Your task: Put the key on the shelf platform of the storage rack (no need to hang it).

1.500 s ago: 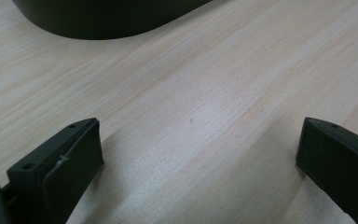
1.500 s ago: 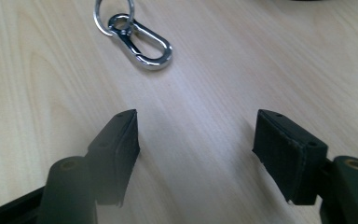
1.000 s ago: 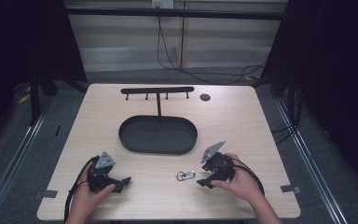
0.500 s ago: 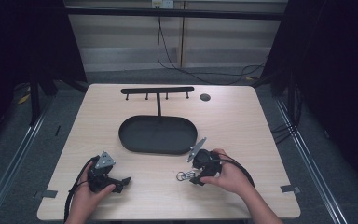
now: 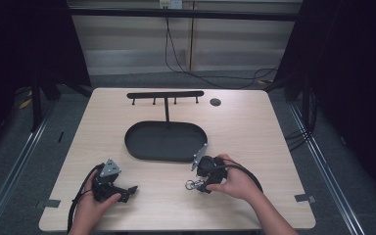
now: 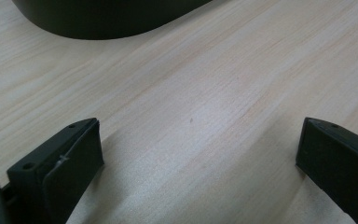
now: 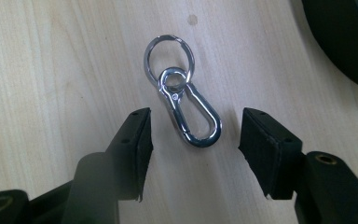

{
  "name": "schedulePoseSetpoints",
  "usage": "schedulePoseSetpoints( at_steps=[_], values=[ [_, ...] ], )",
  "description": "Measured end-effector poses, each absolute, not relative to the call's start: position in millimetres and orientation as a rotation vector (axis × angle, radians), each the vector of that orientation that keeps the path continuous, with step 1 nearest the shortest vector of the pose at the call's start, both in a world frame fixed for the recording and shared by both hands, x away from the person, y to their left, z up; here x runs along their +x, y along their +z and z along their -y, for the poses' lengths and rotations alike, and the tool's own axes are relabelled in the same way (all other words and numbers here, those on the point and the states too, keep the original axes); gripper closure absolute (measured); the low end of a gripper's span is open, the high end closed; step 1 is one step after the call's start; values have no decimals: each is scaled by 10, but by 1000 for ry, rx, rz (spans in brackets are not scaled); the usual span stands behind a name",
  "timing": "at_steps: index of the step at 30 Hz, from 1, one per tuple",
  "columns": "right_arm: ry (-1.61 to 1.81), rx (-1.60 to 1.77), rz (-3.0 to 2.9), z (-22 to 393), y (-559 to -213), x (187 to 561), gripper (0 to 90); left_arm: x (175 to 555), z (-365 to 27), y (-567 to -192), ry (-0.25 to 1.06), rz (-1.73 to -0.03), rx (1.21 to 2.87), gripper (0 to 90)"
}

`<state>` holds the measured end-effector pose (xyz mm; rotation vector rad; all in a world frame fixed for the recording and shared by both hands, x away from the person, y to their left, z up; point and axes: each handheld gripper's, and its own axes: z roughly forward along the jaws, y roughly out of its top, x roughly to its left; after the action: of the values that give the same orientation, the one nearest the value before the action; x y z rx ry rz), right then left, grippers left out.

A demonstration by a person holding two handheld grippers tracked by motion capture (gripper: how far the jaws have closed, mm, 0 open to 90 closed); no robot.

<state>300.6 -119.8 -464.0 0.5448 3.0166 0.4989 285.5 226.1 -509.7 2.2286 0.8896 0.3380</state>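
A silver snap hook with a key ring [image 7: 184,100] lies flat on the wooden table [image 5: 254,132]; from above the snap hook [image 5: 192,184] shows just below the black oval tray [image 5: 165,141]. My right gripper [image 7: 195,135] is lowered over it, and its jaws have just been closing. The hook's lower end lies between the jaws with a gap on each side, so they stand open. My left gripper [image 5: 127,192] rests at the front left of the table. Its jaws [image 6: 198,154] are spread wide over bare wood.
A black T-shaped hook rack [image 5: 165,95] rises from the tray's far side. A small dark round disc [image 5: 215,102] lies at the back right. The tray's rim [image 7: 340,42] passes close to the right gripper. Cables trail from both grippers toward the front edge.
My right gripper has moved left to the snap hook and now straddles it, with its jaws narrower. The left gripper has stayed where it was.
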Motion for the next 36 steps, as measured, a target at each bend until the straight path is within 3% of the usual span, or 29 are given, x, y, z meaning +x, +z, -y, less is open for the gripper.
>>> schedulePoseSetpoints(
  at_steps=[9, 19, 25, 36],
  values=[
    [460, 502, -3023, 1128, -4660, 3015, 447, 2856, -2261, -5096, 338, -889, 2229, 0],
    [432, 479, -3054, 1098, -4702, 3034, 518, 2855, -2263, -5092, 348, -892, 2234, 0],
    [413, 485, -3088, 1063, -4684, 3026, 675, 2856, -2263, -5094, 348, -890, 2231, 0],
    [344, 535, -3141, 991, -4660, 3019, 684, 2855, -2264, -5092, 349, -890, 2235, 0]
  ],
)
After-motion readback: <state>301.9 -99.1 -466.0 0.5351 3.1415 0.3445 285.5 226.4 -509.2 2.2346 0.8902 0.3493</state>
